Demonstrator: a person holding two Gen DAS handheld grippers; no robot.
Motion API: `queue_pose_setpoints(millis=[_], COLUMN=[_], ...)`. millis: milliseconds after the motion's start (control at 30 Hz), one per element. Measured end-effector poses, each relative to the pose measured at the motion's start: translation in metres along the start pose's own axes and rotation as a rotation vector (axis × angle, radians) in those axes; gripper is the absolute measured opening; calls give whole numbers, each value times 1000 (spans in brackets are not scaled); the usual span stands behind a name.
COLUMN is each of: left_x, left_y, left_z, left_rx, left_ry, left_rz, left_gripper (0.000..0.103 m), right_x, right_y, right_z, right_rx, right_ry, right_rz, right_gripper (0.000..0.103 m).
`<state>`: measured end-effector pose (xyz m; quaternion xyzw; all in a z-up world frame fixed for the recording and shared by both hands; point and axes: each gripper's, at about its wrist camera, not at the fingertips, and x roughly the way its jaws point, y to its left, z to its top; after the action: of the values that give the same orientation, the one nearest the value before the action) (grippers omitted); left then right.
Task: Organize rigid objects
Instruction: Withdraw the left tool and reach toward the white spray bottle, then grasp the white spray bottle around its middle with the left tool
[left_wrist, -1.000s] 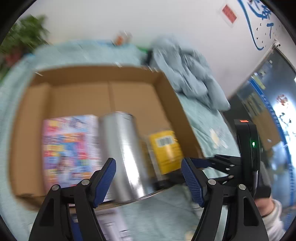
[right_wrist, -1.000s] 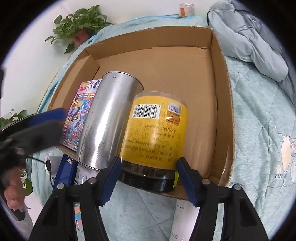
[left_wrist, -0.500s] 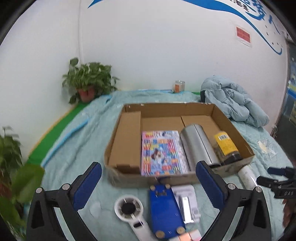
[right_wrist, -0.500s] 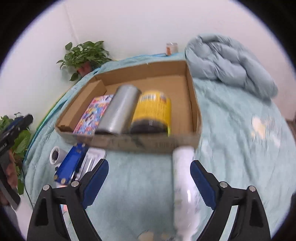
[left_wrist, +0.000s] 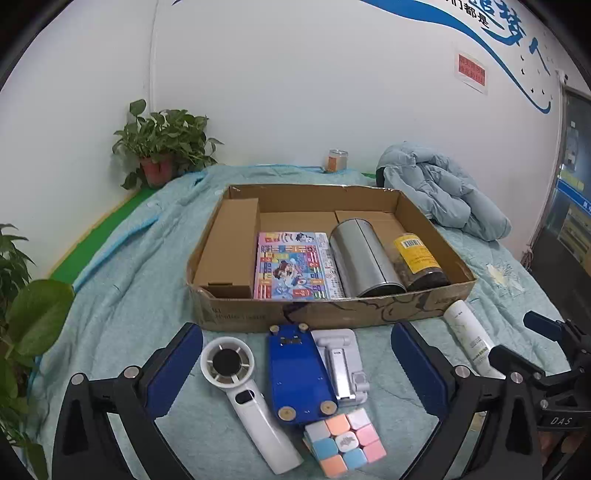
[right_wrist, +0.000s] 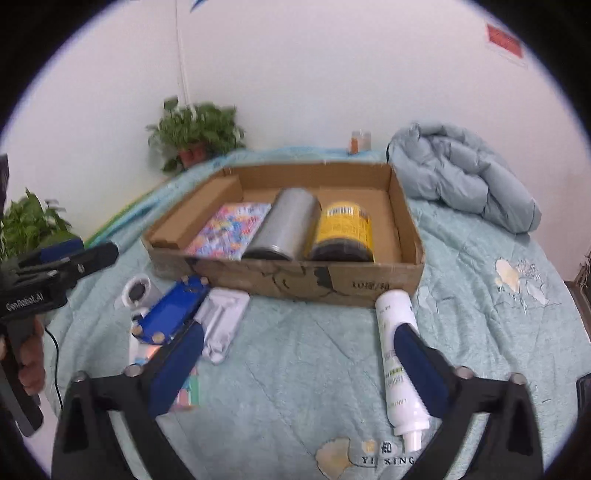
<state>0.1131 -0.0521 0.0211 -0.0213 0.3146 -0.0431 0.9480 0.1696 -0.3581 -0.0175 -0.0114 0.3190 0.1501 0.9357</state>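
Both tongs (left_wrist: 295, 369) (right_wrist: 295, 365) withdrawn, freshly opened.

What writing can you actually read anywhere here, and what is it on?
"GenRobot.AI": side of the left gripper.
"DAS": body of the right gripper.
"YI XING": stitched on the bedspread.
Red wall sign, blue wall lettering, yellow jar label, white bottle, colourful book, cardboard box print: too small or blurred.

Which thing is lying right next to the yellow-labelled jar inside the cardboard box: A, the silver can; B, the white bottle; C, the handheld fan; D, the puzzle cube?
A: the silver can lies on its side directly beside the yellow-labelled jar in the cardboard box.
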Motion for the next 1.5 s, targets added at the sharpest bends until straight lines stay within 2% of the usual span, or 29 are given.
queue_pose_setpoints(millis=[133, 333, 500, 567, 600, 633, 700, 767, 867, 1100, 1167, 1267, 1300, 1367, 1500], left_x=[8, 14, 18, 19, 20, 21, 22, 23, 24, 28, 36, 53, 59, 71, 95], left_y=[3, -2, -9, -13, -15, -15, -18, -21, -27, -73, -88, -109, -116, -127, -137], left_z=[-5, -18, -22, -22, -23, -23, -24, -24, -24, -29, -35, -44, -47, -50, -48], left_rx=[-21, -11, -24, -24, -23, -23, -29, -27, -11, 53, 39, 11, 11, 9, -27], left_ry=[31, 43, 61, 65, 70, 74, 89, 104, 121, 247, 305, 407, 433, 474, 526], left_rz=[-1, 7, -29, -38, -45, -50, -61, -80, -112, -352, -448, -555, -569, -601, -636], left_gripper=[102, 102, 102, 102, 102, 102, 102, 102, 102, 102, 102, 102, 102, 101, 97], right_x=[-3, 7, 38, 49, 56, 60, 70, 73, 64, 25, 12, -2, -4, -5, 11], right_y=[-5, -26, -77, -90, -96, -99, -104, -105, -96, -74, -63, -51, -50, -56, -82], right_z=[-3, -16, -26, -32, -36, -39, -45, -50, -53, -70, -75, -76, -74, -70, -70], right_rx=[22, 41, 128, 138, 149, 153, 155, 180, 145, 54, 18, -5, 16, 61, 190], right_ry=[-9, 35, 150, 185, 214, 235, 291, 303, 302, 340, 329, 311, 310, 294, 339], right_rz=[16, -30, -103, -124, -115, -104, -98, -66, -98, -109, -58, 104, 161, 187, 131], right_gripper=[103, 103, 100, 94, 84, 65, 49, 45, 44, 44, 45, 46, 46, 46, 46])
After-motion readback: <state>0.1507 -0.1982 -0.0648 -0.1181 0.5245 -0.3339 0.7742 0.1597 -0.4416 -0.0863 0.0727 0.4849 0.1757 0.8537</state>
